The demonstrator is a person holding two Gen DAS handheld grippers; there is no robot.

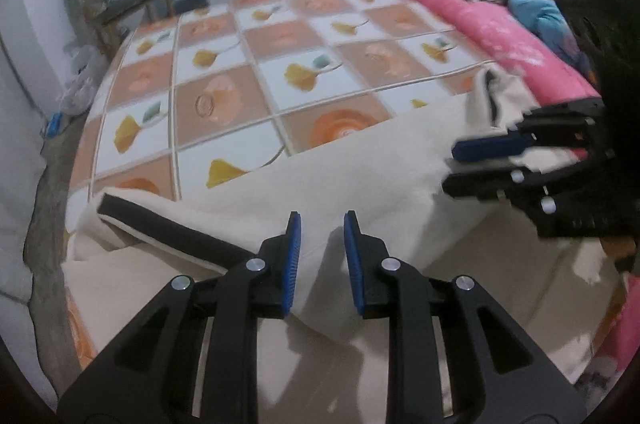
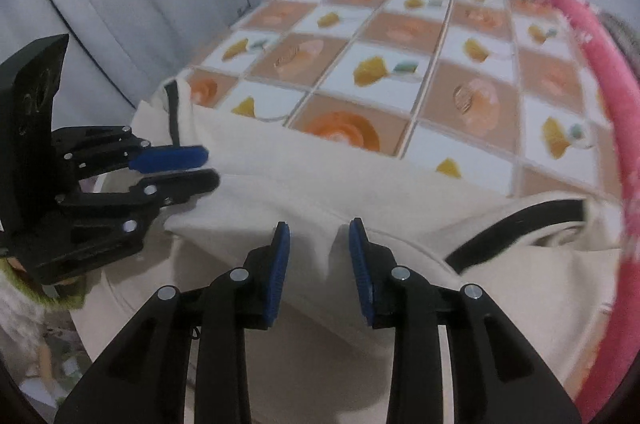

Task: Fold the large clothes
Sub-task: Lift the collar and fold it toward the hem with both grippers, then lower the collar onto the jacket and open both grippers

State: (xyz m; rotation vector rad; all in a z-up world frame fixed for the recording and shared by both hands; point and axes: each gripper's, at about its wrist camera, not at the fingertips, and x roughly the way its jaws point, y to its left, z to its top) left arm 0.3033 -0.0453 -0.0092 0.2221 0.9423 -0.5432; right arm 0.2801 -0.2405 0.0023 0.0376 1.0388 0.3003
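Cream fleecy garment [image 1: 360, 168] with black trim [image 1: 168, 224] lies bunched on the near edge of the bed [image 1: 224, 64] with its tile-print cover, and both the left gripper [image 1: 322, 224] and right gripper [image 2: 318, 232] angle down, fingers narrowly parted with a fabric ridge between them, apparently not pinching it.

Left gripper [image 1: 322, 220], right gripper [image 2: 316, 228]: black frames, ribbed blue pads, silver screws.
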